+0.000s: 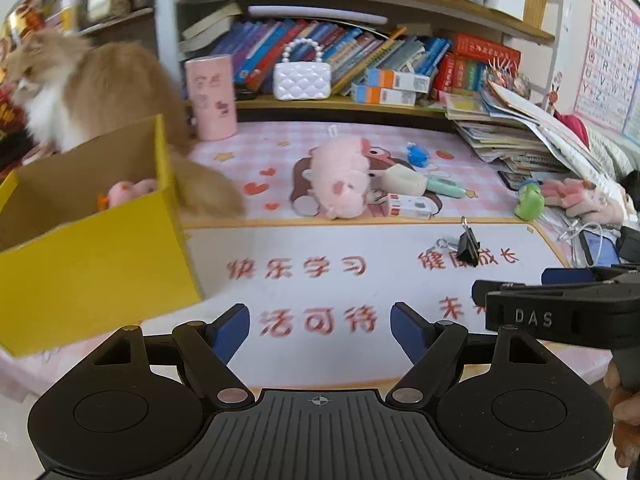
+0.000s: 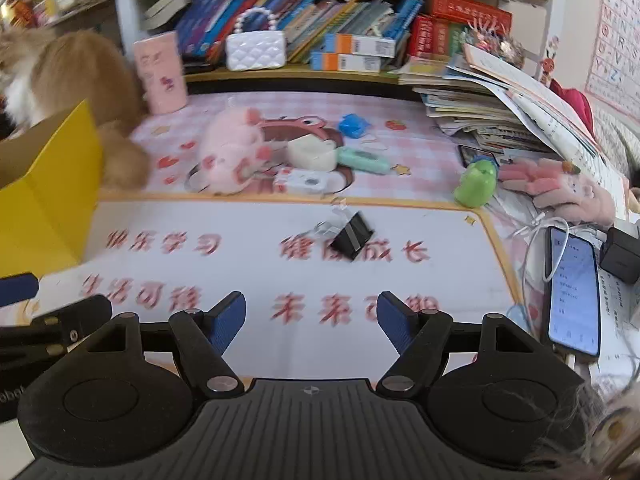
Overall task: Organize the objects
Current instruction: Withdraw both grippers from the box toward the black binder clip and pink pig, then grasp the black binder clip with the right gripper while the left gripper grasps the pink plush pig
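black claw [image 1: 320, 330], blue pads [image 1: 230, 330], silver screws

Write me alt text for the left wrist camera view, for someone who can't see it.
The left gripper, open and empty, hovers over a desk mat with a black binder clip ahead. A yellow box holding a pink toy stands left, an orange-and-white cat behind it; a pink plush pig lies beyond.
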Tool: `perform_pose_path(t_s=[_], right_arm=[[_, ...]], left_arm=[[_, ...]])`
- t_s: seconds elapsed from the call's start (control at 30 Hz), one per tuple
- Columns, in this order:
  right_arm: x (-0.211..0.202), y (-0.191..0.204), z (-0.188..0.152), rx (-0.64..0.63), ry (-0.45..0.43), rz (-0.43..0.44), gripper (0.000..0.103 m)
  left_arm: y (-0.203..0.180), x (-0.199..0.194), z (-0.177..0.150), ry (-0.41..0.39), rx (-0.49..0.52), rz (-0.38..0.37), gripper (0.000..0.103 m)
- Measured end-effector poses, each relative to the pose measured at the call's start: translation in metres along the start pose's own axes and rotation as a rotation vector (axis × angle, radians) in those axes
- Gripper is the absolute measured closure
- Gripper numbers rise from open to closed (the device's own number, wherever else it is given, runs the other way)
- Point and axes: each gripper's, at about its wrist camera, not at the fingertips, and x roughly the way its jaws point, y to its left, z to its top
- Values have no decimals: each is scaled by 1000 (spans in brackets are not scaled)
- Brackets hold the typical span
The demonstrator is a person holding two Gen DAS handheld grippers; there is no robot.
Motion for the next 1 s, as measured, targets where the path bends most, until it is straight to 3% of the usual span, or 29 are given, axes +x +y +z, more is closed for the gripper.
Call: perform_pose_path(t_s=[0.27, 0.67, 0.83, 1.0], right_arm=[[32, -38, 26, 4, 8, 61, 33], [84, -53, 42, -321, -2, 209, 35], [104, -64, 53, -338, 16, 282, 38], [116, -72, 59, -342, 72, 382, 42]], left_arm=[[-22, 36, 31, 2, -32, 16, 23], [-36, 109, 90, -13, -78, 106, 23], [-40, 140, 103, 15, -62, 157, 23], [-36, 160, 114, 32, -97, 152, 23]])
